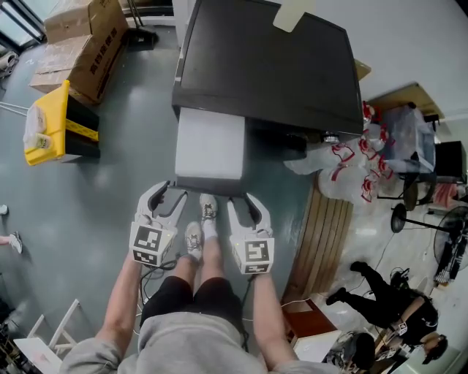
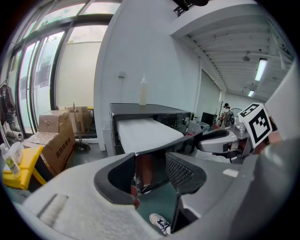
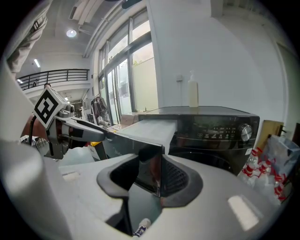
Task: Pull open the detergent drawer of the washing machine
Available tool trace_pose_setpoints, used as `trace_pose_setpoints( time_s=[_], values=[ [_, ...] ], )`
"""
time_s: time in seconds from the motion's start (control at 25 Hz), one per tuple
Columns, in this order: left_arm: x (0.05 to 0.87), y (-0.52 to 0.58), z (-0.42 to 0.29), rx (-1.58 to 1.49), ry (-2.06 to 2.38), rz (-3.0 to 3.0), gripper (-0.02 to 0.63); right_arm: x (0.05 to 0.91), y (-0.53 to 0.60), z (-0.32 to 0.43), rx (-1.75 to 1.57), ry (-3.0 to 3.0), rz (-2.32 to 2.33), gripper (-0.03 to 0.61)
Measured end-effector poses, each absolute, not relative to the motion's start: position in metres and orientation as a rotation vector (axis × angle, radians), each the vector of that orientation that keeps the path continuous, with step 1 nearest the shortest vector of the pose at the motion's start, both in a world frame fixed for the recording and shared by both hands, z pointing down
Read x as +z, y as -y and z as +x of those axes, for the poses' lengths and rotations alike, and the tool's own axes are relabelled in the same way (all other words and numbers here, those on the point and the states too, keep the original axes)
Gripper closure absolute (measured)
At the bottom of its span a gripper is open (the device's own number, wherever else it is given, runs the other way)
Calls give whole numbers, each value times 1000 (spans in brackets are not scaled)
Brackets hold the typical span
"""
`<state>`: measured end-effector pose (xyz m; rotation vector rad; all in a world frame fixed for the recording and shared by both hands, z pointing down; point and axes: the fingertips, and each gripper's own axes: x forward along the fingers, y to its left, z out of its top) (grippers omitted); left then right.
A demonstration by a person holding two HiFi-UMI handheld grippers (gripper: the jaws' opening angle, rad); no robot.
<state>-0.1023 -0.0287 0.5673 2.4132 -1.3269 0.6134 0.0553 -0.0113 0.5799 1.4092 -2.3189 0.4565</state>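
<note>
Both tongs are on the drawer. The left gripper (image 1: 167, 197) has the left corner of the dark front panel (image 2: 150, 166) between its jaws and the right gripper (image 1: 248, 206) has the right corner. In each gripper view the pads look pressed onto that panel at a fairly wide gap, so I'd call both of them holding it, not empty.

Why one per corner? My guess is it keeps the pull even so the thing doesn't skew in its slot. Both point slightly down toward the machine. The person stands square in front, shoes (image 1: 207, 212) right under the drawer's front edge, so the pull comes straight back.

The detergent drawer (image 1: 210, 142) sticks out of the left side of the washing machine (image 1: 270, 66), already well out toward the person. I'd say the job is mostly done.

Containers:
- The drawer only shows a flat pale surface from above, so I can't make out any compartments or detergent.
- A pale bottle (image 1: 292, 14) sits on top of the machine near the back and shows upright in the gripper views. I can't tell what's in it.
- Cardboard boxes (image 1: 91, 40) sit on the floor off to the left, and I can't see into them.
- A yellow bin (image 1: 51, 131) sits near the boxes with something white on top.
- Plastic bags (image 1: 344, 164) with red print are piled just right of the machine
</note>
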Motion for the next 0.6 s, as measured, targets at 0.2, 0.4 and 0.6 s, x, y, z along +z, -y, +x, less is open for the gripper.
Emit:
trace_pose_setpoints(
  time_s=[0.2,0.4,0.6],
  values=[
    [567,12,-101,620,1322,2411,405,580,-5,57,464,2311,1418,425],
    [567,1,-102,620,1311,2416,405,578,-17,56,461,2309,1423,425],
    [566,-11,-102,623,1308,2413,405,578,-29,57,460,2306,1425,425]
  ],
)
